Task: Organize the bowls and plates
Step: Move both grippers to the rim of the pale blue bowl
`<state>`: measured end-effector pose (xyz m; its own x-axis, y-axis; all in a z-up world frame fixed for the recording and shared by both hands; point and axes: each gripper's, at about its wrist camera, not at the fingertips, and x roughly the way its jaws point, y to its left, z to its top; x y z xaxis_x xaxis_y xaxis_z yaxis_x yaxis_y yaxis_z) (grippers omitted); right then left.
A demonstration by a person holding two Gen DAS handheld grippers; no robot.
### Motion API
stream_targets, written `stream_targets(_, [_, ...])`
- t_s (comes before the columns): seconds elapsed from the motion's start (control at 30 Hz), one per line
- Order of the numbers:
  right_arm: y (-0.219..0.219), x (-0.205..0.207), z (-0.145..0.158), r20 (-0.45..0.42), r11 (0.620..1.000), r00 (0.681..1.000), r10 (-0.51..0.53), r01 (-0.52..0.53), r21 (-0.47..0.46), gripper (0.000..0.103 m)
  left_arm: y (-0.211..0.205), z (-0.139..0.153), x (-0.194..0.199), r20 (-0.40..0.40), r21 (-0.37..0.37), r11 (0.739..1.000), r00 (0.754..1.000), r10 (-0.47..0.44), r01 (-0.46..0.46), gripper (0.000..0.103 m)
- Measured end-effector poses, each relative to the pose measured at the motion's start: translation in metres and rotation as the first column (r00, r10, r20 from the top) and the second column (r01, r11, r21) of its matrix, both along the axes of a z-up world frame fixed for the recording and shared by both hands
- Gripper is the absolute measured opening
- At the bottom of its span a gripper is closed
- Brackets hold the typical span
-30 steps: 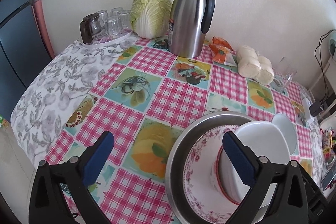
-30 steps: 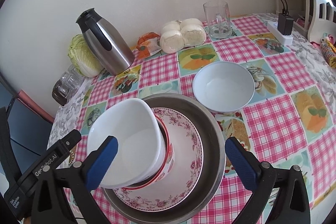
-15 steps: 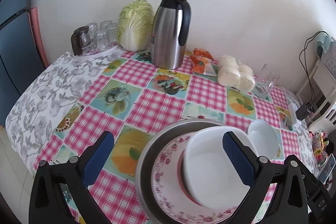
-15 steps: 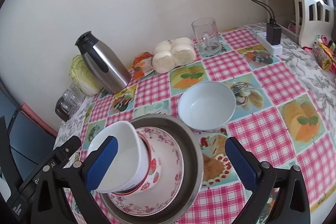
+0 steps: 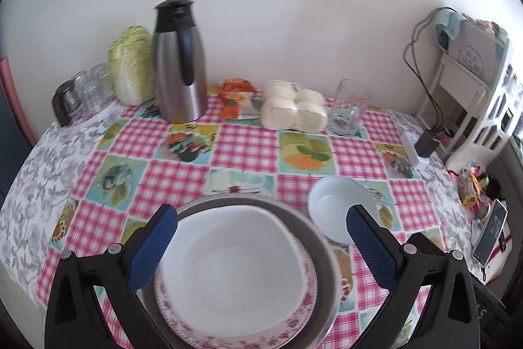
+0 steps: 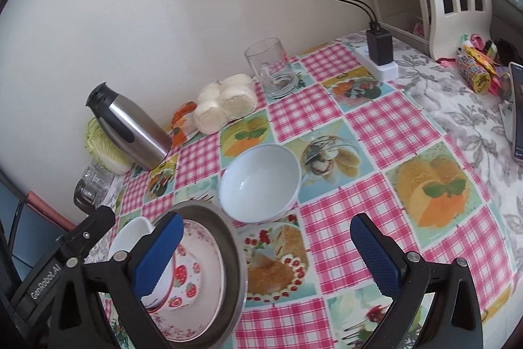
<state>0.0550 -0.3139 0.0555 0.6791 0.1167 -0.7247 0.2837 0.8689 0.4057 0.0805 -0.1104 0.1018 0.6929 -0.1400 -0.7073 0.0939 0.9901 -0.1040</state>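
A stack of dishes fills the lower middle of the left wrist view: a metal pan [image 5: 322,254] holds a flowered plate [image 5: 294,321], and on that sits a white bowl [image 5: 228,264] nested in a strawberry-patterned bowl [image 6: 183,283], whose printed side shows only in the lower left of the right wrist view. The left gripper [image 5: 261,247] hangs over this stack with its jaws spread wide, one blue pad on each side of the white bowl, and grips nothing. The right gripper [image 6: 268,254] also has its jaws wide apart and empty; between its pads, toward the middle of the frame, a second bowl [image 6: 260,183] stands alone on the checked tabletop [image 6: 385,126], its rim just beside the pan's edge. Along the top of the left view a steel flask [image 5: 178,64], a cabbage [image 5: 130,64], a bag of buns [image 5: 292,110] and a glass mug [image 5: 349,107] line the wall, well apart from the dishes. The step in hand looks like gathering the last loose piece, since everything else is already stacked. The next move probably calls for the right gripper to come down over the near rim of the lone bowl, close on its wall, lift it clear and carry it toward the lower left to nest in the white bowl. The white bowl seems to sit slightly tilted, so the drop should be gentle and centred, or the stack could shift.
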Motion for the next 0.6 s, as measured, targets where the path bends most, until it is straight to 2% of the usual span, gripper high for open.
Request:
stream_targets(0.37, [-0.026,0.014,-0.021,-0.056,0.999,0.998,-0.034,0.035,0.019,0.103,-0.031,-0.012,0.035,-0.046,0.004,0.999,0.998,-0.040,0.040,0.103])
stream_targets(0.5, [-0.030,0.026,-0.029,-0.071,0.999,0.997,-0.026,0.028,0.026,0.103,-0.037,-0.024,0.055,-0.112,-0.001,0.999,0.992,-0.052,0.052,0.103])
stream_targets(0.6, [-0.032,0.035,-0.037,-0.091,0.999,0.996,-0.017,0.020,0.028,0.103,-0.043,-0.034,0.070,-0.165,0.023,0.997,0.984,-0.063,0.068,0.103])
